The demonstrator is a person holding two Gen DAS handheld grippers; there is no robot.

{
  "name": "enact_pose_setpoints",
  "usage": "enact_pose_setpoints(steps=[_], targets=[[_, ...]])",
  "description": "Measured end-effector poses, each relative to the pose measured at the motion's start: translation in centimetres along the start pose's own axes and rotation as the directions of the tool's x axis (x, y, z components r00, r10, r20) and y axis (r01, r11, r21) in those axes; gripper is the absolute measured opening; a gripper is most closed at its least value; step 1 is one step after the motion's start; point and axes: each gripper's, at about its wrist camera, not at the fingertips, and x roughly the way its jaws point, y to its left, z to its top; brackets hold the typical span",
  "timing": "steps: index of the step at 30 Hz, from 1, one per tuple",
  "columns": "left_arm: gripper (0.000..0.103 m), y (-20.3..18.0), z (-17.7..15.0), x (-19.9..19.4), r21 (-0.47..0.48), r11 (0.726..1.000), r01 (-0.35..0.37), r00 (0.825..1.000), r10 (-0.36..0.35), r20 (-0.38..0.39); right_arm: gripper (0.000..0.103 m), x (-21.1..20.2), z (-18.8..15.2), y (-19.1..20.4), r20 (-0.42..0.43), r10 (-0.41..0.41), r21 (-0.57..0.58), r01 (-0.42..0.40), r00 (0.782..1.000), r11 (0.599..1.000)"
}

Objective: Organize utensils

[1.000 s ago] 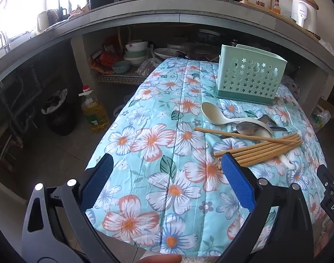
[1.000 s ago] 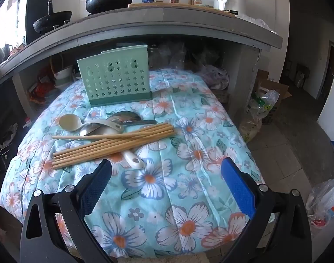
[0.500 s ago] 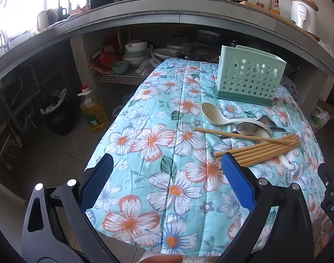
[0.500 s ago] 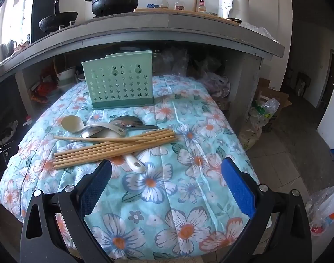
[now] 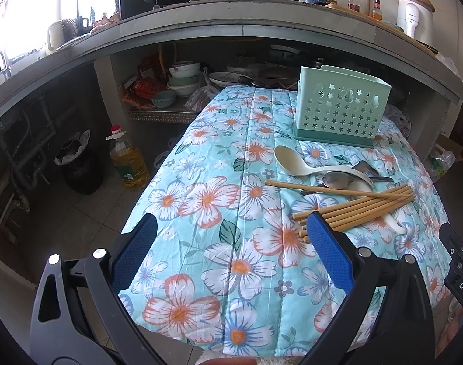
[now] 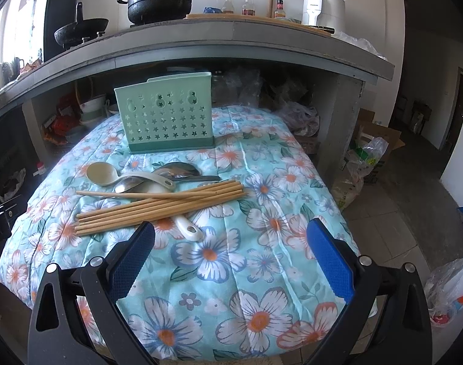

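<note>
Hand-held grippers (image 5: 231,225) (image 6: 231,228) level, jaws wide, above table (image 6: 262,273).

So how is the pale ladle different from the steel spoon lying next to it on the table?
The pale ladle is matte cream plastic, while the steel spoon is shiny metal. The ladle's round bowl is larger and lies clear of the pile, open side up; the spoon's bowl is smaller and tucked beside the ladle's handle. One of the chopsticks crosses over the spoon. Both lie flat on the floral cloth, in front of the green holder.
</note>
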Motion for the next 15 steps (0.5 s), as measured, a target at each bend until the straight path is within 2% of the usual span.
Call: enact_pose_setpoints(steps=[15], targets=[[0.095,0.2,0.4,-1.3,0.000,1.000,-0.017,0.997,0.017,0.079,0.097,-0.1,0.1,0.0,0.008,0.002,0.001,-0.002,1.000,1.000]])
